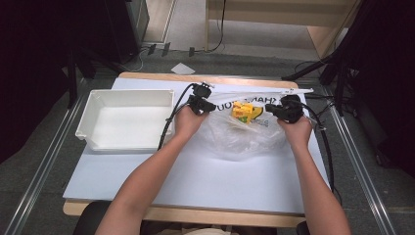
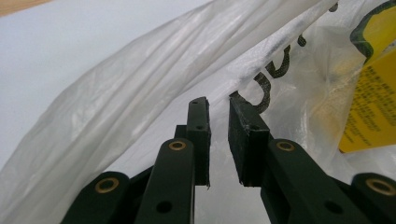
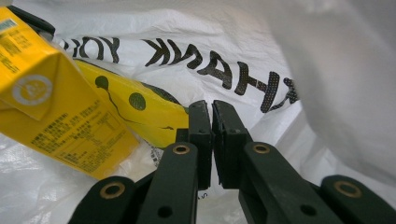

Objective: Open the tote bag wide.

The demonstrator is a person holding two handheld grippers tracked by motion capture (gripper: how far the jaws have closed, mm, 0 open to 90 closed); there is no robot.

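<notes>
A clear plastic bag (image 1: 244, 136) with black lettering lies on the white table top, and a yellow carton (image 1: 242, 110) rests inside it. My left gripper (image 1: 211, 105) is at the bag's left upper edge. In the left gripper view its jaws (image 2: 218, 100) stand a narrow gap apart against the bag film (image 2: 140, 93), with the carton (image 2: 373, 102) at the right. My right gripper (image 1: 272, 108) is at the bag's right upper edge. In the right gripper view its jaws (image 3: 212, 105) are pressed together on the film (image 3: 327, 70), beside the carton (image 3: 51, 107).
A white empty tray (image 1: 88, 117) stands at the table's left. Cables trail from both grippers across the table. Beyond the far edge lie a piece of paper (image 1: 182, 68) on the floor and black stand legs (image 1: 313, 68).
</notes>
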